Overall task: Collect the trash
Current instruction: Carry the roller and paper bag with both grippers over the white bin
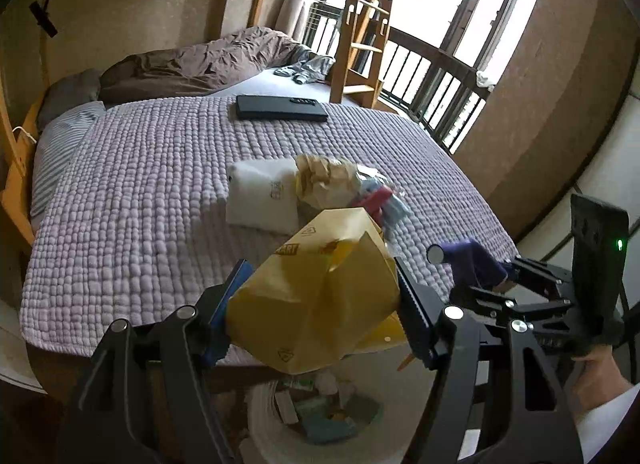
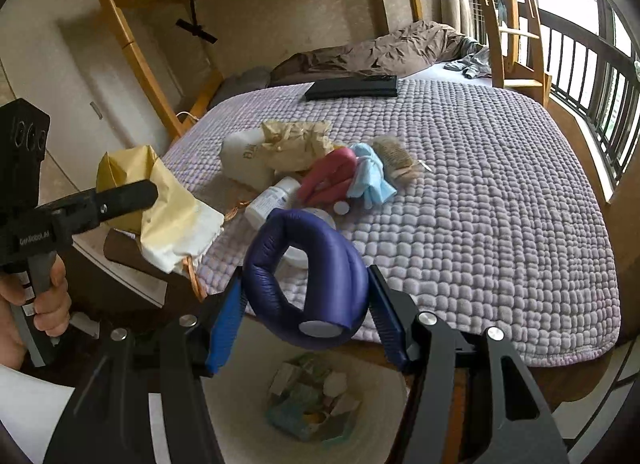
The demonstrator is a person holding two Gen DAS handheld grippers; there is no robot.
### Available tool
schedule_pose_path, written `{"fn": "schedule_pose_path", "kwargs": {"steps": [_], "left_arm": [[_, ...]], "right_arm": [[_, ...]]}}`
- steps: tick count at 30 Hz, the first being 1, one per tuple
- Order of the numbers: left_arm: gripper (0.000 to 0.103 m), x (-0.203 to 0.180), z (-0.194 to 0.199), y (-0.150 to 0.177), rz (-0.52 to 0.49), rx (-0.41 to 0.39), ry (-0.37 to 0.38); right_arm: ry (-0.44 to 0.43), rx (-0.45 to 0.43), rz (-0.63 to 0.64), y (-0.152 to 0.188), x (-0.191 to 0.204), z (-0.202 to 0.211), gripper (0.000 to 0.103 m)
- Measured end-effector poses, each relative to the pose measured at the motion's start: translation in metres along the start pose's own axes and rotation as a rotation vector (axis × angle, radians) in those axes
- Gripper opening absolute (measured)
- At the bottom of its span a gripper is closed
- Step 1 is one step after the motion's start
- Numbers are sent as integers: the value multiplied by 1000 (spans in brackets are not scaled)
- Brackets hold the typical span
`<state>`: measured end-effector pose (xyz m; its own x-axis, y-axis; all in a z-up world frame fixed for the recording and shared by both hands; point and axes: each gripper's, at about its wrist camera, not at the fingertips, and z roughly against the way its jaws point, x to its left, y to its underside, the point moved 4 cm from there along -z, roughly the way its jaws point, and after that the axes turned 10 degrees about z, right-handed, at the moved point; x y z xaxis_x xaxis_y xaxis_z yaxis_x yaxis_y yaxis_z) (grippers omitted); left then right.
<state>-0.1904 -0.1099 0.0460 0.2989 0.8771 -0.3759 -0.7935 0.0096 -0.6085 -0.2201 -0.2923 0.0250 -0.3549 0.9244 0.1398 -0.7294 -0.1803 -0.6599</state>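
Bed (image 2: 480, 200), lilac quilt: black flat case (image 2: 352, 89) far side, trash pile (image 2: 320, 168) mid, brown duvet (image 2: 384, 52) behind

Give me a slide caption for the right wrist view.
Right gripper holds a purple foam roll above the trash bin, bed clutter behind.

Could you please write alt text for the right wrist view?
The right claw grips a bent purple foam roller above a white bin holding trash, beside a bed strewn with litter.

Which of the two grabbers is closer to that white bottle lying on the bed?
Right. The right gripper, clamping a purple roll, hangs just before the white bottle. The left gripper, holding a yellow bag, is farther off to the side.
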Motion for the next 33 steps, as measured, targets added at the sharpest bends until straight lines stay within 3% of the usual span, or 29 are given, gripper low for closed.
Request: {"fn": "schedule_pose_path", "kwargs": {"steps": [30,33], "left_arm": [[70,-16,-3,76,-72,164,75],[66,-13,-6,79,-55,176,80]], "right_arm": [[-118,99,17,46,24,-7,58],[-117,107,15,50,23,-10,58]]}}
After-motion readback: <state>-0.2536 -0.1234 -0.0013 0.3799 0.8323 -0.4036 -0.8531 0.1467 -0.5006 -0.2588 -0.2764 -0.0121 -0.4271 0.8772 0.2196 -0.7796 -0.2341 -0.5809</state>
